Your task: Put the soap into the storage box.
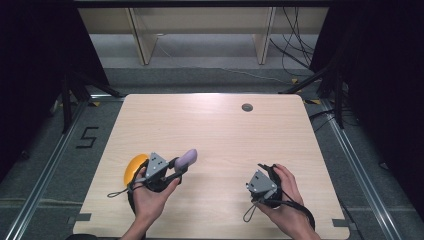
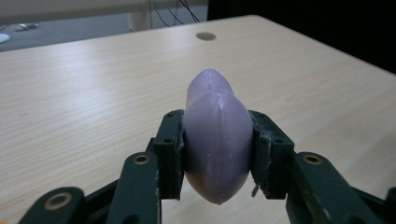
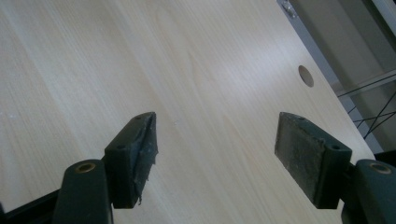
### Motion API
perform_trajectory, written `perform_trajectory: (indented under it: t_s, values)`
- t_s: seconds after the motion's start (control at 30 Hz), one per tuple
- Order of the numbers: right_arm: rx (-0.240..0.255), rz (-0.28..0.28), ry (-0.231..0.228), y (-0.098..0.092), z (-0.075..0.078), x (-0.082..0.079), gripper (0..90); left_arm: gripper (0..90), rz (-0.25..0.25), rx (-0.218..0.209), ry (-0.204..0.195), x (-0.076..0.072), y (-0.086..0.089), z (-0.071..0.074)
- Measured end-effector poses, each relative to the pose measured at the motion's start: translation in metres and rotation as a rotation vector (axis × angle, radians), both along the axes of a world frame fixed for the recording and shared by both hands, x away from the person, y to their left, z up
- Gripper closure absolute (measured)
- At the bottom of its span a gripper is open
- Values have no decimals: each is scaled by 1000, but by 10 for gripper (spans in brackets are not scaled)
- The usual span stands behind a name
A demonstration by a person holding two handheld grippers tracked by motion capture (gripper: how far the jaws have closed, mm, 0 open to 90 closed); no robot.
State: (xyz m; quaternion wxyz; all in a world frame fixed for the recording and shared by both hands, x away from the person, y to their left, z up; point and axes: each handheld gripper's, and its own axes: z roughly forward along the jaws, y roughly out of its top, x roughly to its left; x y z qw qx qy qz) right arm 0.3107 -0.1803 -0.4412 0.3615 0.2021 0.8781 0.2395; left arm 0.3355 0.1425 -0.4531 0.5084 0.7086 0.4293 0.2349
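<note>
Far left on the pale wooden desk [image 1: 215, 130], a rounded orange-yellow object [image 1: 134, 167] sits near the desk's left edge, partly hidden behind the left hand [image 1: 150, 197]. Just beside it, the left gripper [image 1: 181, 167] points up and to the right across the desk, and its fingers [image 2: 169, 154] are clamped on a smooth lilac, lemon-shaped object [image 2: 217, 140]. In the left gripper view both black pads press flat against its two sides, the pointed tip sticking out past them and the lower end hanging just above the wood. From above, that lilac piece [image 1: 188, 158] shows at the front of the gripper, left of the desk's middle.

Across to the right, well apart, the right hand [image 1: 285, 197] holds the right gripper [image 1: 265, 169] near the desk's front right corner. Its fingers [image 3: 133, 156] stand wide open with nothing between them, just bare wood grain. A small round grommet hole [image 1: 247, 107] sits near the far edge of the desk.
</note>
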Motion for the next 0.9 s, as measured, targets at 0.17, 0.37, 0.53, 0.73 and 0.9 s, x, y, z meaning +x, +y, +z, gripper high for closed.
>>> perform_trajectory:
  t_s: [0.17, 0.37, 0.53, 0.73, 0.9]
  values:
    - [-7, -5, 14, -1, -4, 2, 305, 589, 65, 14, -75, -8, 8, -5]
    - [12, -33, 24, -3, -5, 3, 304, 588, 108, 48, -132, -17, 16, -1]
    - [19, -39, 31, -3, -6, 4, 305, 588, 141, 45, -164, -22, 20, 4]
    - [18, -32, 32, -4, -7, 5, 305, 588, 194, 27, -227, -26, 29, 11]
    - [19, -35, 29, -4, -7, 6, 304, 588, 230, 21, -237, -27, 37, 11]
